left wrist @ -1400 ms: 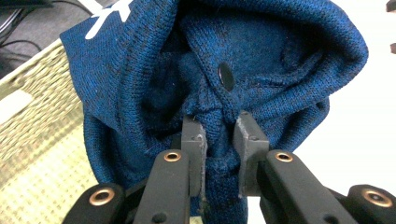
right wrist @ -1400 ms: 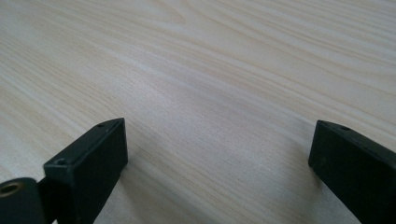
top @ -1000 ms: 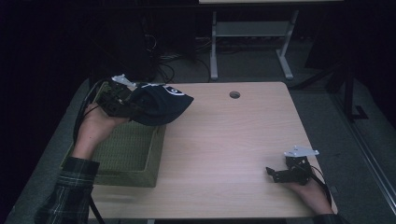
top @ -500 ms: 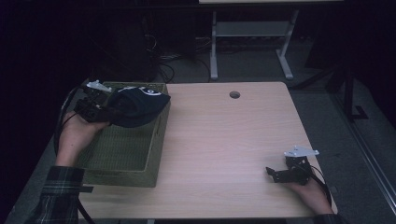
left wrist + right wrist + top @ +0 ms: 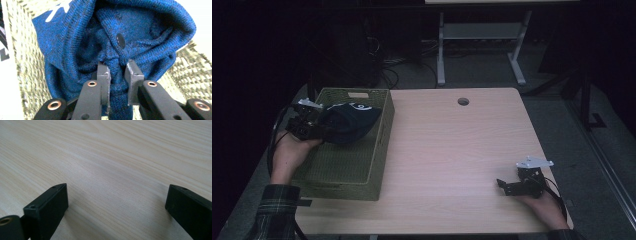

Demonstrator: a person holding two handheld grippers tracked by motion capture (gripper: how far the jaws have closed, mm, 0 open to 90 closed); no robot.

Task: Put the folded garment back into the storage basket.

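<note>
A dark blue knit cap (image 5: 348,121) with a white mark hangs over the woven green basket (image 5: 377,150) at the table's left side. My left gripper (image 5: 319,131) is shut on a bunched fold of the knit cap (image 5: 117,50), whose open underside faces the left gripper view; basket weave shows around it. Its pads (image 5: 105,77) pinch the fabric from both sides. At the table's near right corner my right gripper (image 5: 504,186) rests low on the wood, jaws wide open with bare tabletop (image 5: 112,182) between them.
The basket's rim (image 5: 388,107) stands above the light wood table (image 5: 462,150). A round cable hole (image 5: 463,101) lies near the far edge. Beyond the table a desk frame and cables stand on the dark floor.
My left gripper has carried the cap leftward and down, from above the basket's right rim to over its inside. The right gripper has not moved.
</note>
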